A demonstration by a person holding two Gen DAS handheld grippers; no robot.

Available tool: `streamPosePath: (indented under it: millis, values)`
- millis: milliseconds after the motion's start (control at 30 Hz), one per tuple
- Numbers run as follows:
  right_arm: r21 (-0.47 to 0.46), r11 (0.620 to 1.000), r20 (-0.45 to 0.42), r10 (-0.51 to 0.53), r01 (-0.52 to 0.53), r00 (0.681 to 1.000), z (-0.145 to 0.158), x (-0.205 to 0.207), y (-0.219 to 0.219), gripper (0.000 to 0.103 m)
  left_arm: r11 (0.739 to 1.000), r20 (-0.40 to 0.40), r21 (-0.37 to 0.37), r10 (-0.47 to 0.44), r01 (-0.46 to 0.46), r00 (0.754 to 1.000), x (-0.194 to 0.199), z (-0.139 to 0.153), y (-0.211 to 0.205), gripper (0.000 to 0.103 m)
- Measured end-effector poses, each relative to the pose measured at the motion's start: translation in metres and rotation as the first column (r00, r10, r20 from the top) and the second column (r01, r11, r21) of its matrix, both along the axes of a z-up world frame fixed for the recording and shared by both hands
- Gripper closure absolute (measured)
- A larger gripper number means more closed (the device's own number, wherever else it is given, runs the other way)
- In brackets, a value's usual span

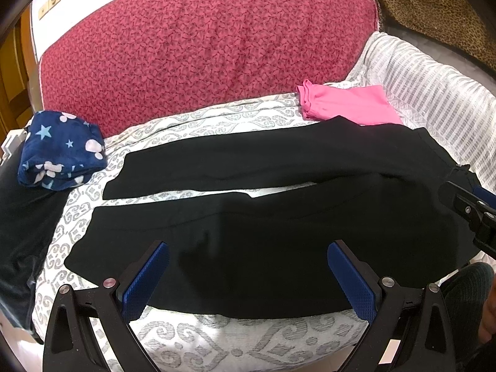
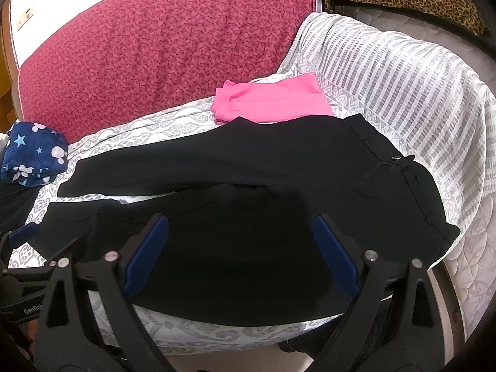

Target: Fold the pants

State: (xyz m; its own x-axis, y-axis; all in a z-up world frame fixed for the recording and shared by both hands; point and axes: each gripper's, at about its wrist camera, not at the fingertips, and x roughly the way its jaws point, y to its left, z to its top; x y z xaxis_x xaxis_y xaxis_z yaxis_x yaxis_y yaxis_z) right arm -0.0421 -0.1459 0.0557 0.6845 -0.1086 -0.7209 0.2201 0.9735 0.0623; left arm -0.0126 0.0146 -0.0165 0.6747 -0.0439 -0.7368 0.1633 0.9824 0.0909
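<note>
One pair of black pants (image 1: 263, 217) lies flat across the bed (image 1: 198, 338), waistband at the right, two legs running left with a thin gap between them. Two claws hover over the near leg: the left claw (image 1: 248, 269) and the right claw (image 2: 241, 241), both released with jaws spread wide, grasping nothing. One pink garment (image 2: 272, 99) lies folded at the far side, touching the pants' far edge. One starry blue bundle (image 1: 59, 152) sits far left. Bare sheet shows along the near edge. "GenRo" reads on the left tool.
</note>
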Motion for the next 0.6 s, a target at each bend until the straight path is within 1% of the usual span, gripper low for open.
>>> streamPosePath:
  millis: [600]
  values:
    - [0.007,1.0,-0.01,-0.018,0.018,1.0,-0.0045,-0.0013,-0.0056,0.008,1.0,-0.005,-0.002,0.001,-0.001,1.0,0.0008,-0.0037,0.0014,0.0]
